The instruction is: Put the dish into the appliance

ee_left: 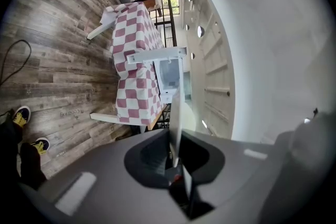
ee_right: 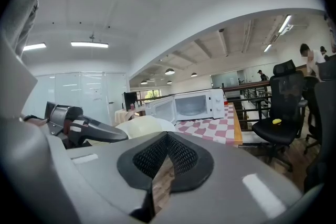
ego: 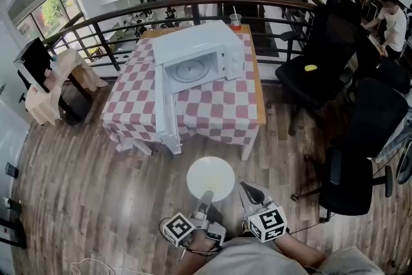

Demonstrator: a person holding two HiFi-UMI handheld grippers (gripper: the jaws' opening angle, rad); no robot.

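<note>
White, round and flat, the dish (ego: 210,178) hangs over the wood-plank floor (ego: 77,190), well short of the bench (ego: 219,109) with its pink-and-white checked cloth. Pinching the dish's near rim are the jaws of the left gripper (ego: 207,196). Just beside it, the right gripper (ego: 245,189) has its jaws pressed together, seemingly on nothing. On the bench, the white microwave oven (ego: 222,42) stands with its door (ego: 166,106) swung open.

We see a desk (ego: 219,109) draped in pink-and-white checked cloth standing on the grey-brown plank floor (ego: 96,203); on it sit a white microwave oven (ego: 196,48), door open, and a small lidded cup (ego: 235,20) at the far edge
</note>
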